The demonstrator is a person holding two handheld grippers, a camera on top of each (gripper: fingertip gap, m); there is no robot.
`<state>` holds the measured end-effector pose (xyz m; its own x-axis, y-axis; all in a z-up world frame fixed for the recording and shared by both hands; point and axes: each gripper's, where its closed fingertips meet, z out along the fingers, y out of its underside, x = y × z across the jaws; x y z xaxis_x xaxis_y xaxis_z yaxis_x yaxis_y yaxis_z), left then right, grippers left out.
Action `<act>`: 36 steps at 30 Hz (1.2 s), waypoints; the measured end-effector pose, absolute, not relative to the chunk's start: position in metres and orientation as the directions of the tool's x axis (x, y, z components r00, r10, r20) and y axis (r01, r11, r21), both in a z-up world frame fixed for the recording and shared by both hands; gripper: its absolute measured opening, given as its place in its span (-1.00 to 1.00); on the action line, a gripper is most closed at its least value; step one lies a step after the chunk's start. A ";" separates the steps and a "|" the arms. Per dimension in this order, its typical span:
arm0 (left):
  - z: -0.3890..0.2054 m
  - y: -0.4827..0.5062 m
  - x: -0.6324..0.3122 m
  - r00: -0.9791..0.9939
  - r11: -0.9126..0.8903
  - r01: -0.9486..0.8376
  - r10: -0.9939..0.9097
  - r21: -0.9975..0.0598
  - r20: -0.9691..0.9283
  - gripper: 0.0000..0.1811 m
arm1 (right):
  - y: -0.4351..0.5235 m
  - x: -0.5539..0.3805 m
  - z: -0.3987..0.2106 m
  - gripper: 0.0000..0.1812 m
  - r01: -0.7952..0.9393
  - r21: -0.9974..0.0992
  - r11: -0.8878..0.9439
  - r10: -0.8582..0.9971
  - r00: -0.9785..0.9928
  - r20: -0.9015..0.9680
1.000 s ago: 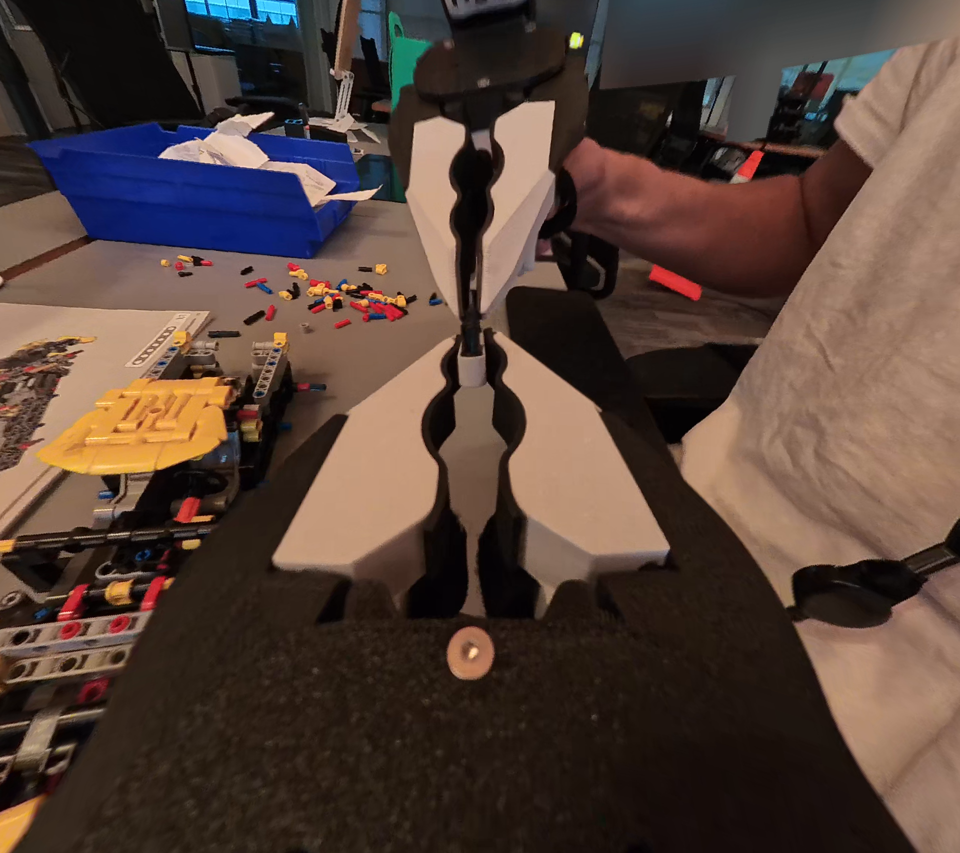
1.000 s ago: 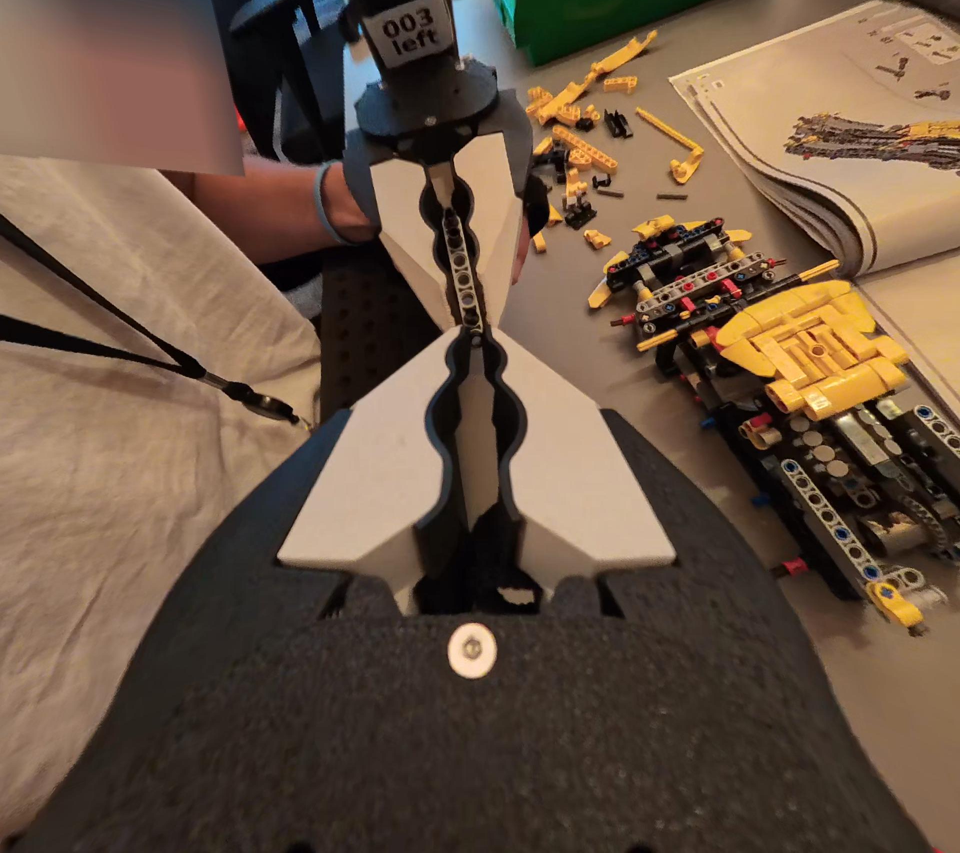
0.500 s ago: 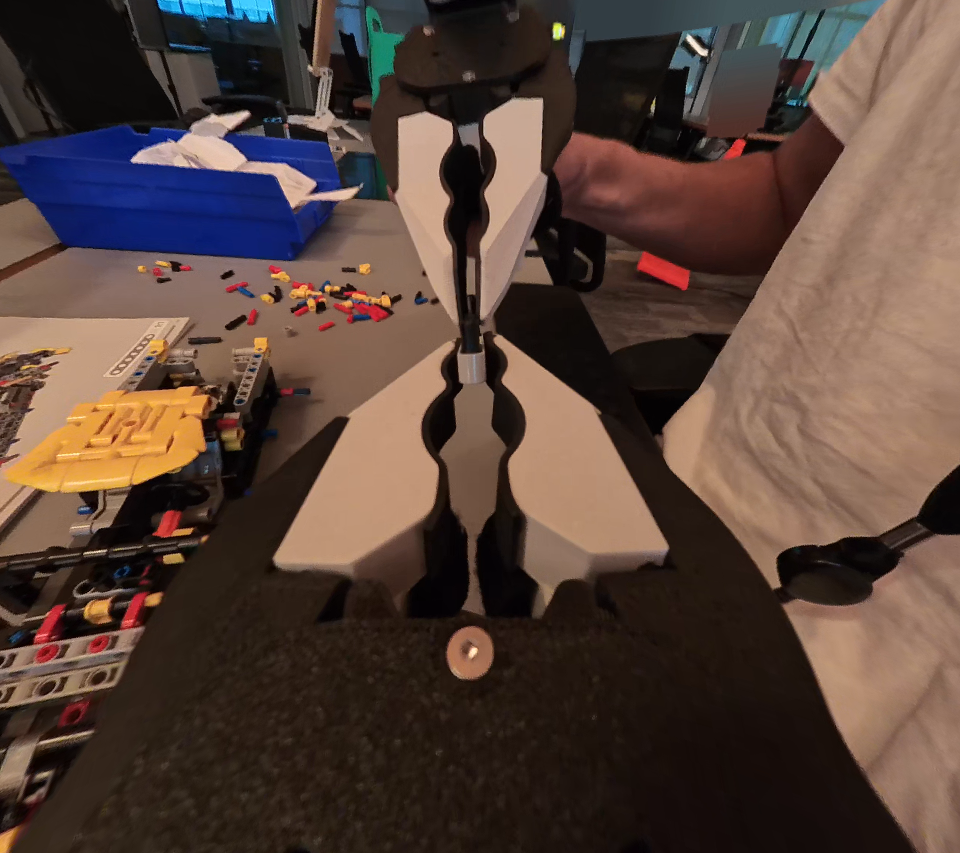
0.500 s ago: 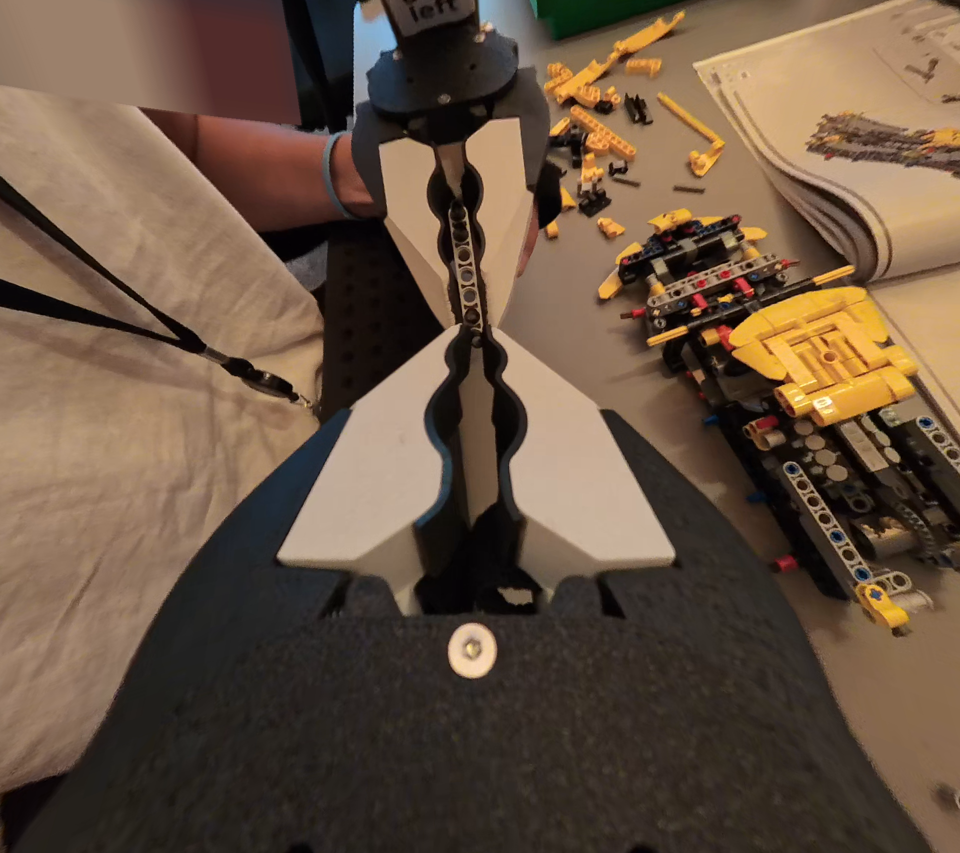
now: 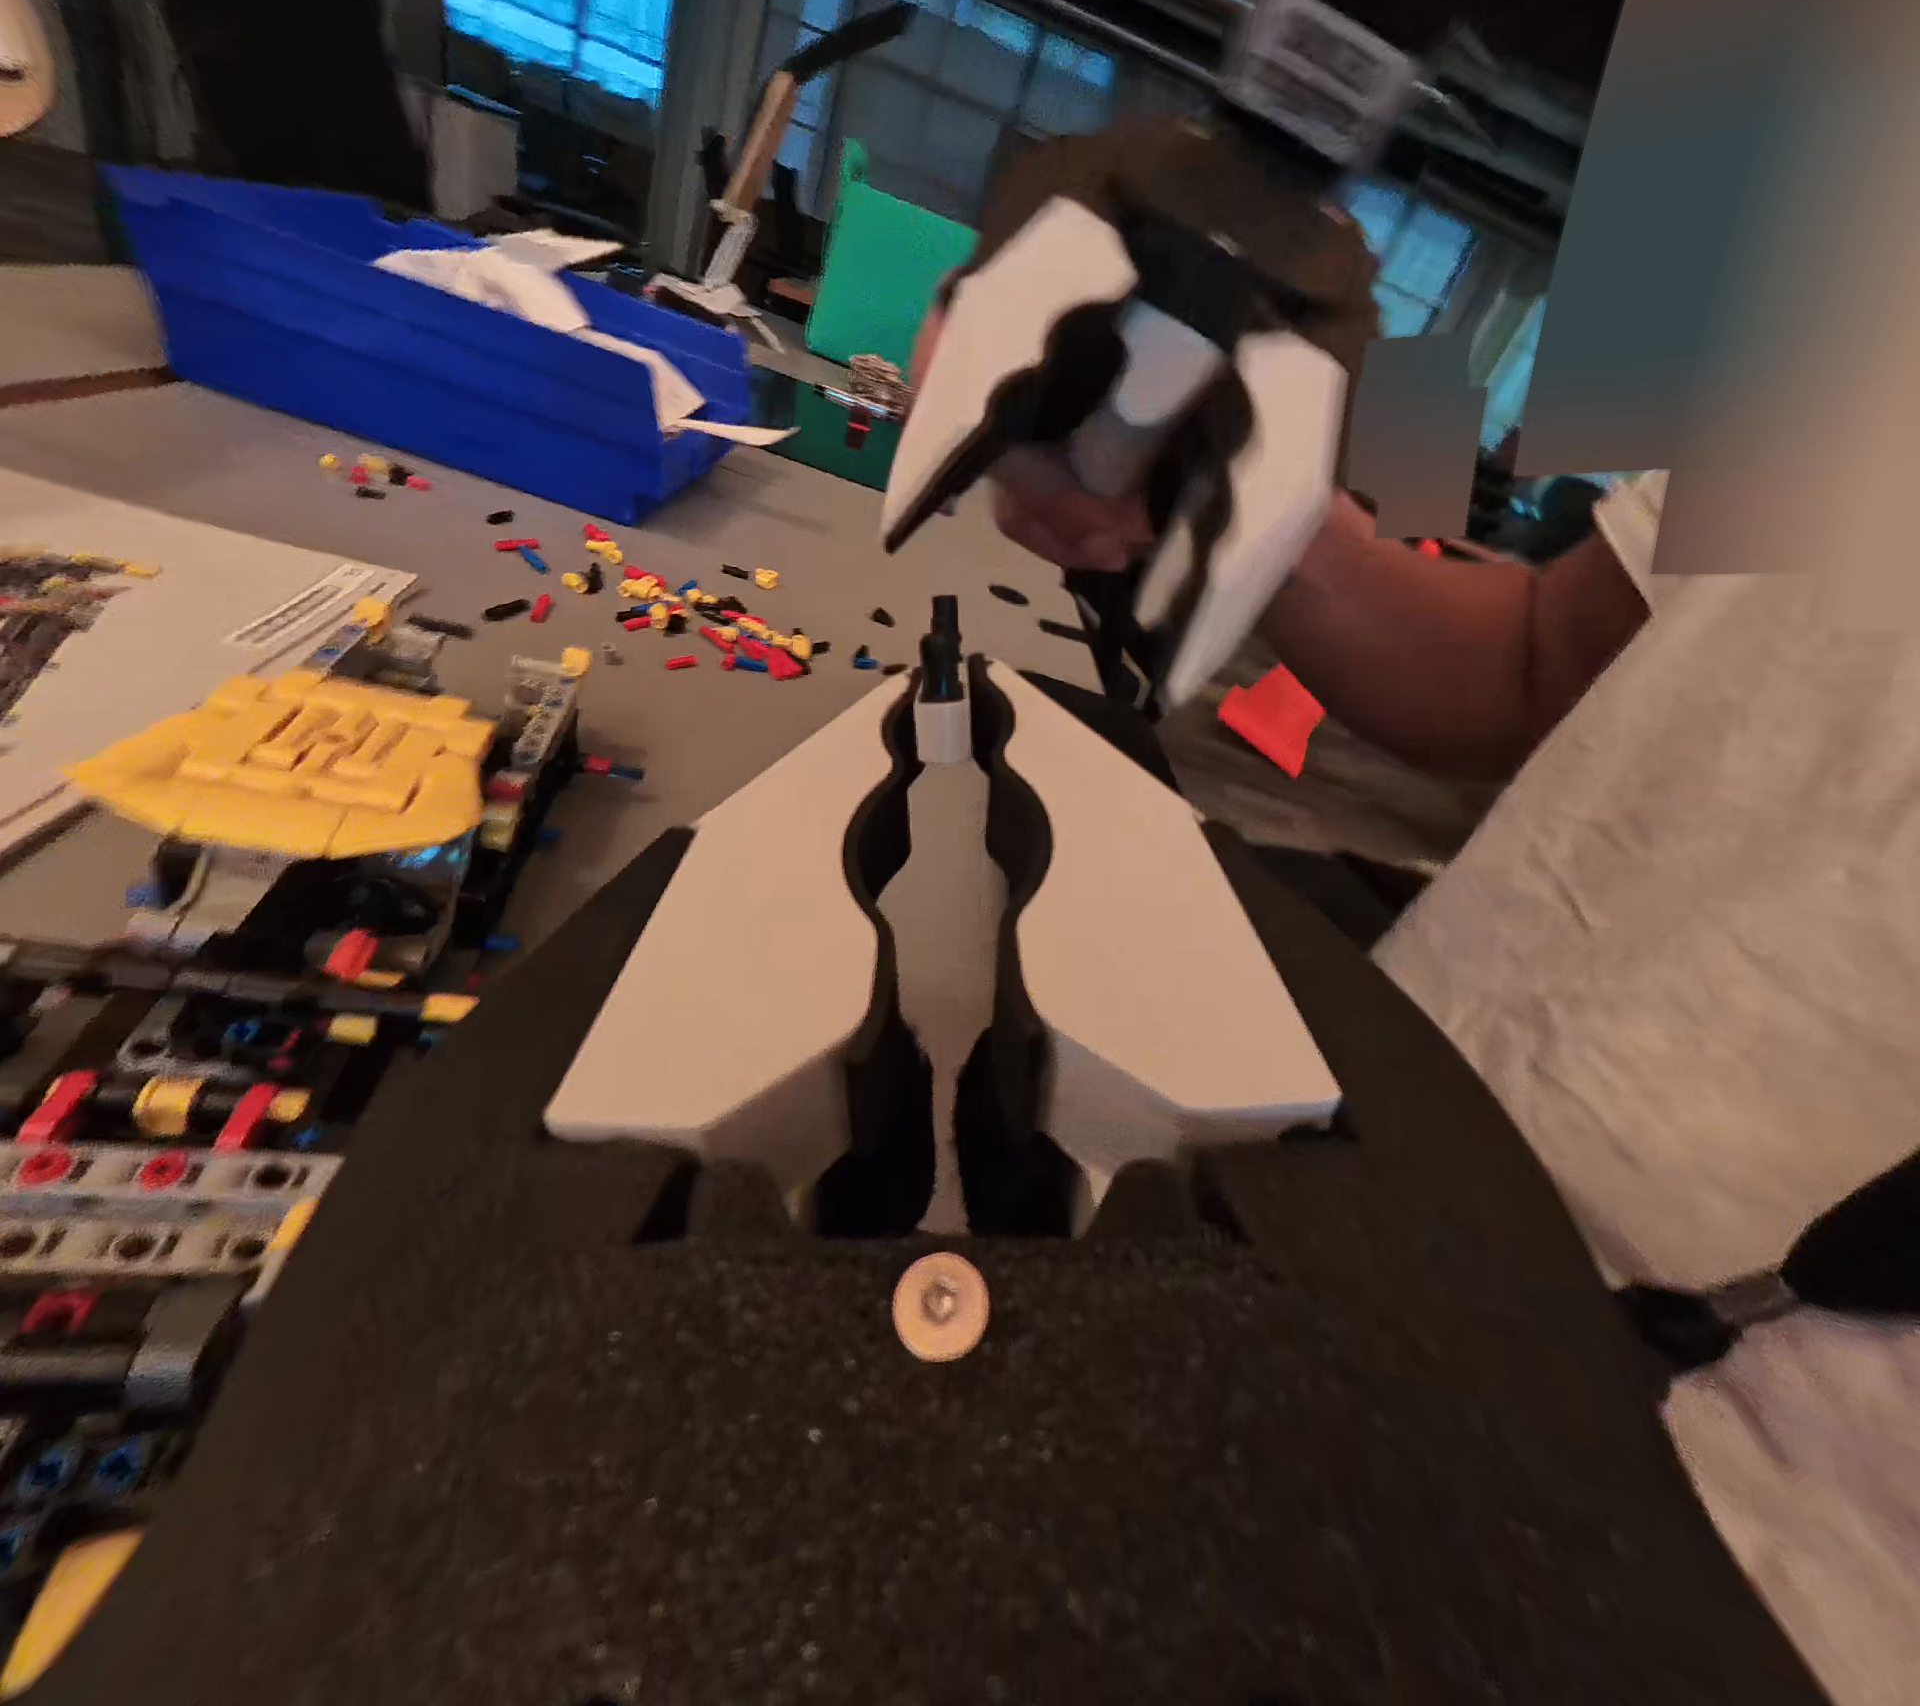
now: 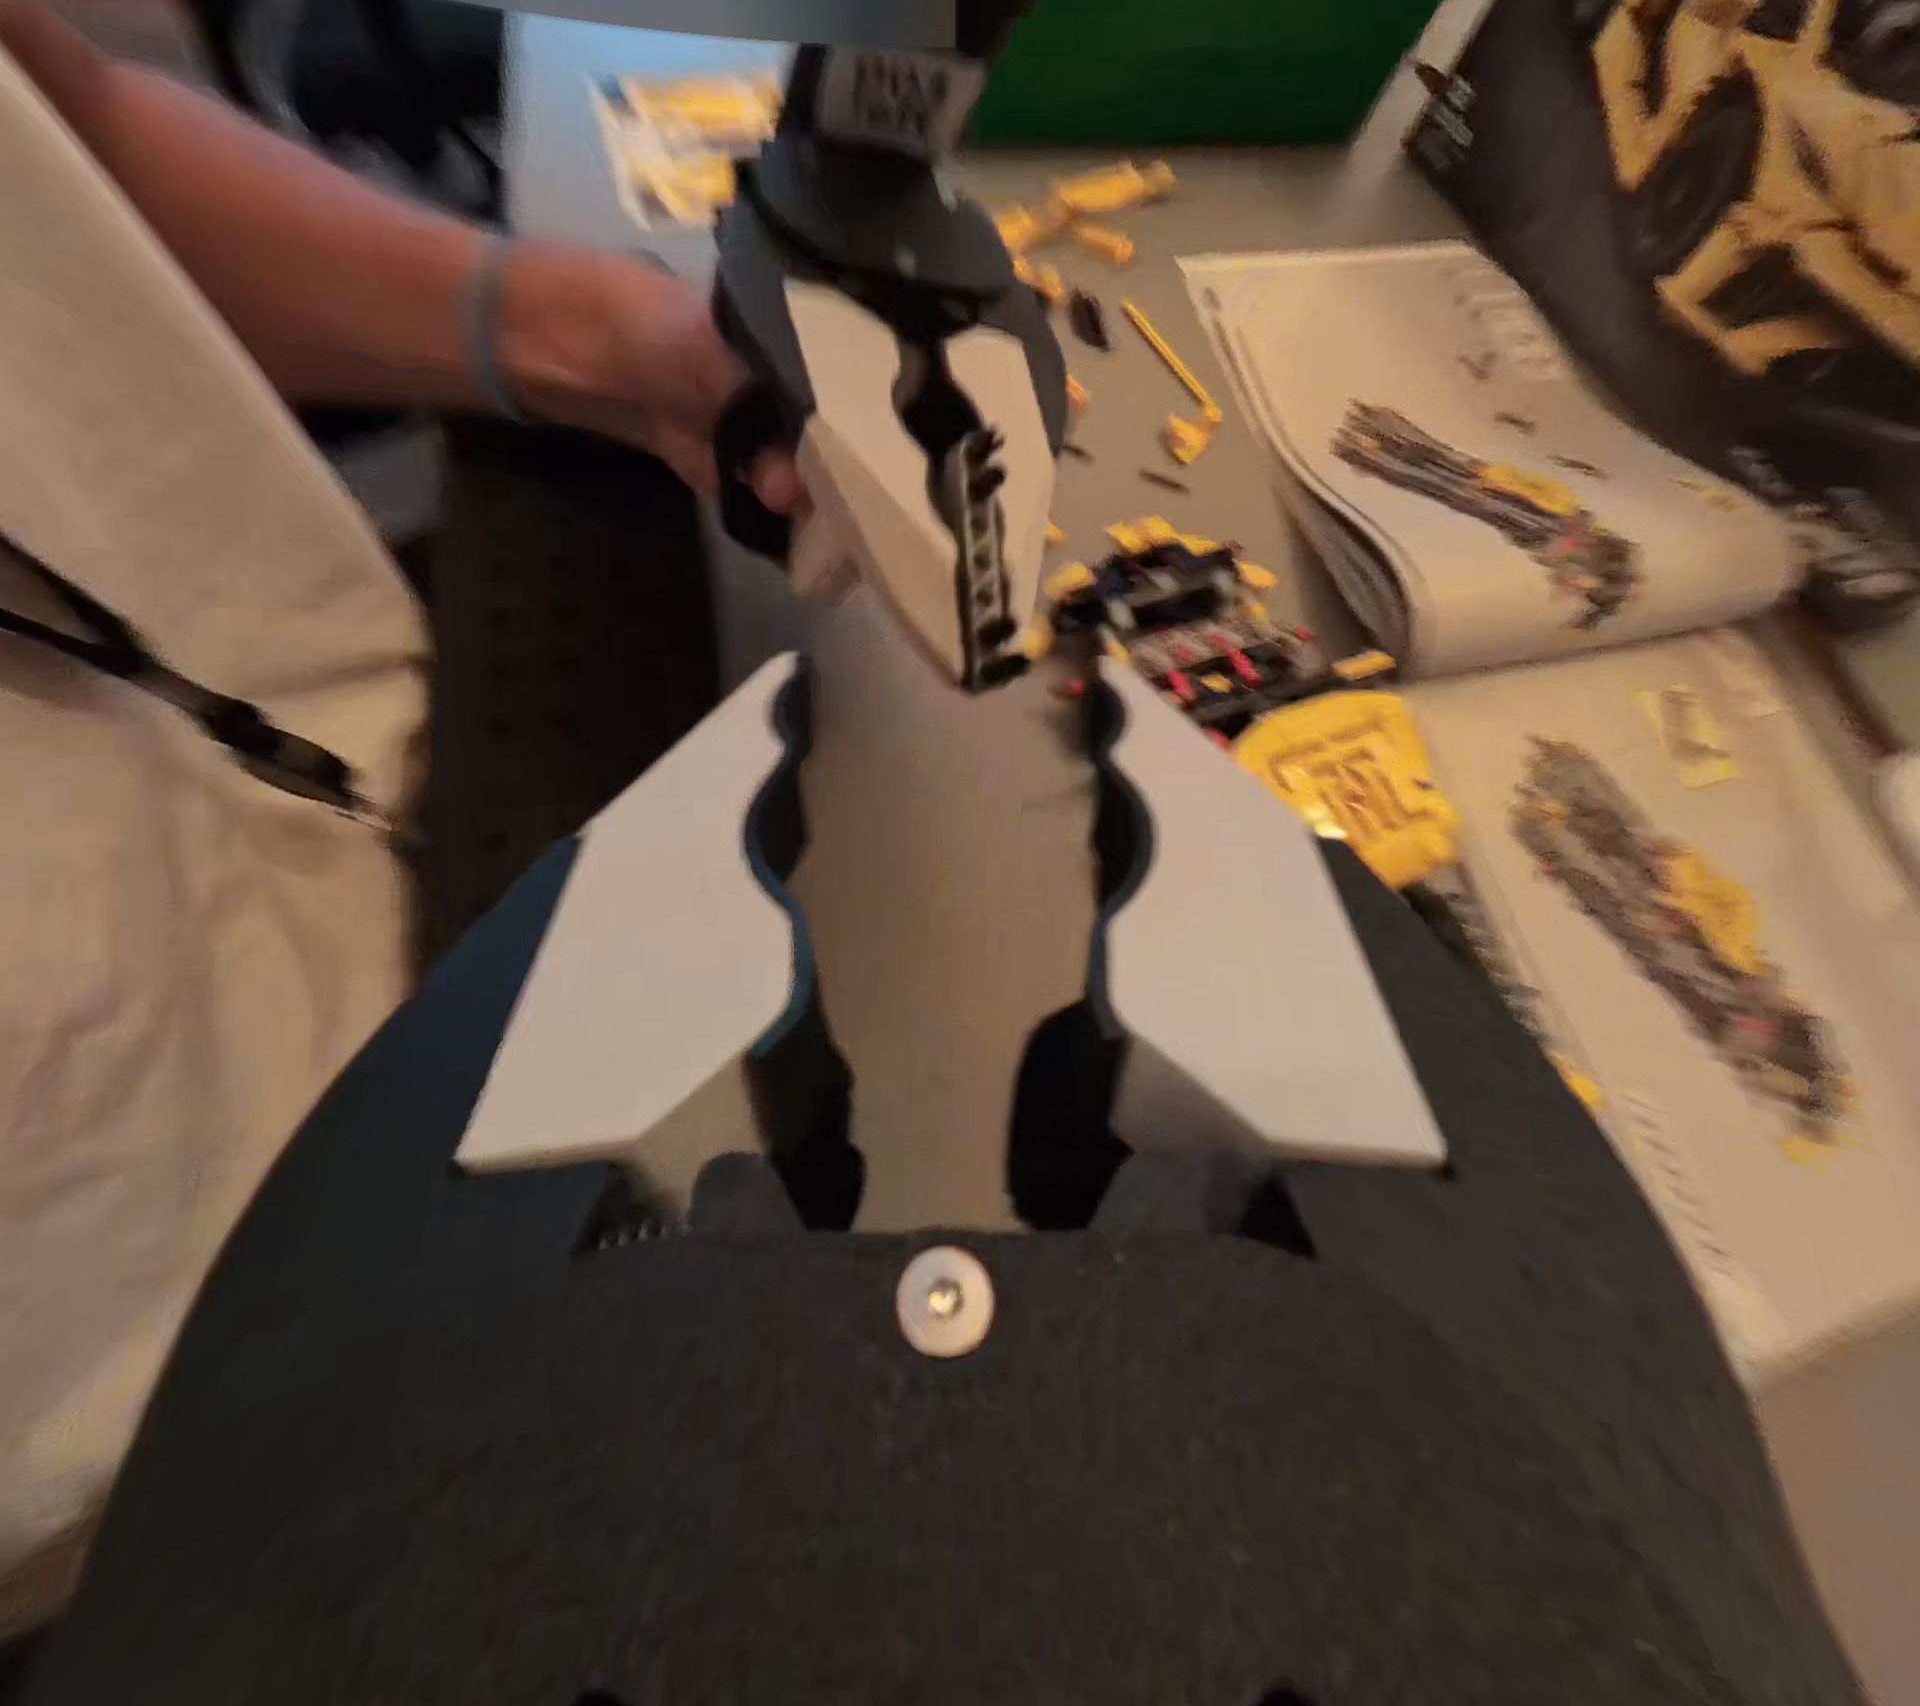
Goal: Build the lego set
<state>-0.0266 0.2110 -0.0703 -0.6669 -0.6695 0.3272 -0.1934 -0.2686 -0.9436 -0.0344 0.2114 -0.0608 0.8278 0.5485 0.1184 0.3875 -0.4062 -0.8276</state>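
On the grey table [image 5: 727,742], beside the half-built yellow car [image 5: 281,763], the left tongs [image 5: 943,669] pinch a light, stiff grey beam [image 6: 985,576] with a black pin [image 5: 943,638] at its tip, best held by its flat sides, while the right tongs [image 6: 940,690] gape wide and empty.

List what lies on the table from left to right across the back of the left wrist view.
Blue bin → scattered small pieces → green box → open right gripper.

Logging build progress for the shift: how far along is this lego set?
Partly built. The yellow-topped vehicle chassis is assembled on the table. In hand: the left gripper pinches a grey beam with a black pin on its tip; the right gripper is open and empty. Left: loose small pins and yellow parts remain unattached.
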 end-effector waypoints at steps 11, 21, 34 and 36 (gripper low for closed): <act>-0.070 0.223 -0.023 -0.648 -0.447 -0.301 -0.552 -0.843 0.524 -0.93 | 0.241 -0.033 -0.084 -0.48 0.640 -0.690 -0.338 0.376 0.764 0.524; -0.073 0.231 -0.019 -0.611 -0.494 -0.309 -0.551 -0.812 0.568 -0.95 | 0.249 -0.033 -0.091 -0.49 0.547 -0.750 -0.372 0.315 0.835 0.452; -0.069 0.255 -0.012 -0.547 -0.525 -0.236 -0.624 -0.818 0.558 -0.92 | 0.260 -0.019 -0.060 -0.52 0.366 -0.883 -0.294 0.335 0.905 0.263; -0.070 0.273 -0.010 -0.494 -0.556 -0.207 -0.651 -0.805 0.576 -0.92 | 0.264 0.008 -0.051 -0.46 0.277 -0.915 -0.292 0.298 0.936 0.188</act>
<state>-0.0100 0.2726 -0.0703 -0.4941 -0.6508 0.5765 -0.2068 -0.5561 -0.8050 0.0080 0.2637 -0.0506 0.9360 0.2980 0.1876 0.2765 -0.2924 -0.9154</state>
